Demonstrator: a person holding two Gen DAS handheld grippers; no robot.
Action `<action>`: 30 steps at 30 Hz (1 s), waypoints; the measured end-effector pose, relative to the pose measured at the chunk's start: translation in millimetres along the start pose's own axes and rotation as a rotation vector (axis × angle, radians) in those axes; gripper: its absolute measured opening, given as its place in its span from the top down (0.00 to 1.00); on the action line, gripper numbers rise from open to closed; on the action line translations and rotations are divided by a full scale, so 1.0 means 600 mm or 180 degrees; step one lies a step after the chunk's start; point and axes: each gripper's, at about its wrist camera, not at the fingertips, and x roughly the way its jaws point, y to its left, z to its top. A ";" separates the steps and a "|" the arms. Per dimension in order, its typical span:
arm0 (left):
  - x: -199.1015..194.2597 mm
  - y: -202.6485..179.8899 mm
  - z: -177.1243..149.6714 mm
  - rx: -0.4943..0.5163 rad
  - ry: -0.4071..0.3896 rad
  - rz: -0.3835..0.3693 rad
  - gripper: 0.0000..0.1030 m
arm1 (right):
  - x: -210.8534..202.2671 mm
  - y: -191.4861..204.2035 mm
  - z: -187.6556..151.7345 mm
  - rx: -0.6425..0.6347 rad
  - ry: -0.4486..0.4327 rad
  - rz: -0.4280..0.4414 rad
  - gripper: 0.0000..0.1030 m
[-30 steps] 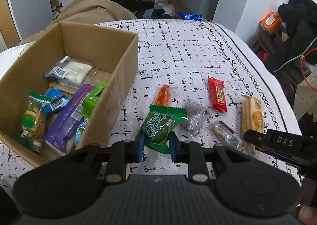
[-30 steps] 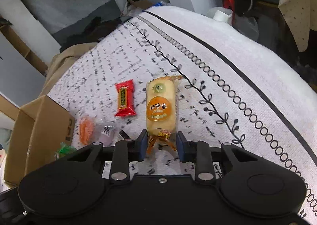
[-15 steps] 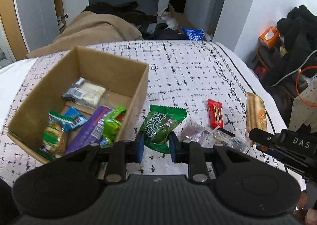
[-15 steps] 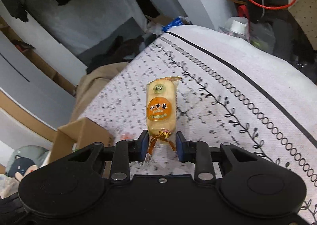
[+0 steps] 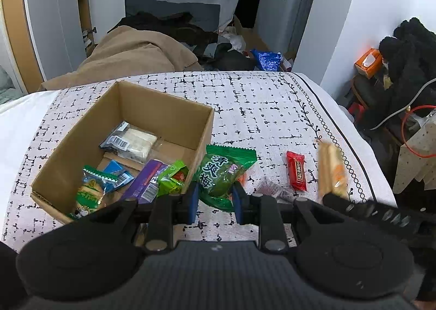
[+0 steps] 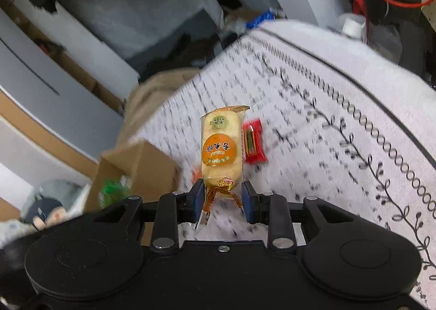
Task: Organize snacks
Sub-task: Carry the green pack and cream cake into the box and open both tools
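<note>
The left gripper (image 5: 213, 201) has its blue pads pinched on the lower end of a green plum packet (image 5: 223, 173), which is lifted off the patterned bedspread (image 5: 259, 102) and hangs right at the near corner of the cardboard box (image 5: 163, 108), its top edge level with the box rim; the box stands open on the bed and already holds a clear pack of pale bars (image 5: 130, 142), a purple wrapper (image 5: 147, 181), a small green pack (image 5: 173, 179) and a blue-and-green snack bag (image 5: 95, 187); the right gripper (image 6: 222, 198) grips the crimped bottom end of a yellow rice-cracker pack (image 6: 221, 143), which stands upright between the fingers, raised above the bedspread; in the left wrist view this pack (image 5: 332, 171) appears blurred, to the right of a red candy bar (image 5: 296, 171) that lies flat on the cover; a crinkled clear wrapper (image 5: 272, 190) lies just left of the red bar; the right wrist view is motion-blurred, and the box (image 6: 141, 171) shows at its left.
</note>
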 end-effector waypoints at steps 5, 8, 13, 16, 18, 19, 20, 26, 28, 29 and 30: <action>-0.004 0.005 0.000 -0.0016 -0.0008 -0.0006 0.75 | 0.036 -0.004 -0.020 -0.0072 0.0296 -0.0230 0.72; -0.004 0.007 0.001 -0.0024 -0.0014 -0.0002 0.75 | 0.043 -0.002 -0.025 -0.0104 0.0355 -0.0270 0.72; -0.001 0.014 0.000 -0.0046 0.0004 -0.0002 0.75 | 0.061 -0.002 -0.028 -0.0100 0.0417 -0.0382 0.65; 0.000 0.017 0.001 -0.0061 0.0016 -0.0006 0.75 | 0.076 -0.006 -0.027 -0.0086 0.0417 -0.0438 0.58; -0.001 0.020 0.003 -0.0069 0.0020 -0.0013 0.75 | 0.084 -0.008 -0.029 -0.0094 0.0395 -0.0489 0.58; -0.001 0.020 0.004 -0.0066 0.0020 -0.0014 0.75 | 0.087 -0.009 -0.029 -0.0094 0.0381 -0.0495 0.58; -0.001 0.021 0.005 -0.0065 0.0024 -0.0009 0.75 | 0.088 -0.010 -0.030 -0.0100 0.0355 -0.0493 0.59; 0.000 0.028 0.010 -0.0101 0.0022 -0.0001 0.75 | 0.069 -0.001 -0.025 -0.0156 0.0240 -0.0436 0.69; -0.002 0.030 0.012 -0.0102 0.0010 0.0004 0.75 | 0.060 0.007 -0.018 -0.0169 0.0193 -0.0384 0.69; -0.003 0.032 0.013 -0.0106 0.0003 0.0010 0.75 | 0.054 0.013 -0.016 -0.0184 0.0170 -0.0359 0.69; -0.004 0.034 0.014 -0.0111 -0.0004 0.0014 0.75 | 0.048 0.019 -0.014 -0.0211 0.0139 -0.0320 0.69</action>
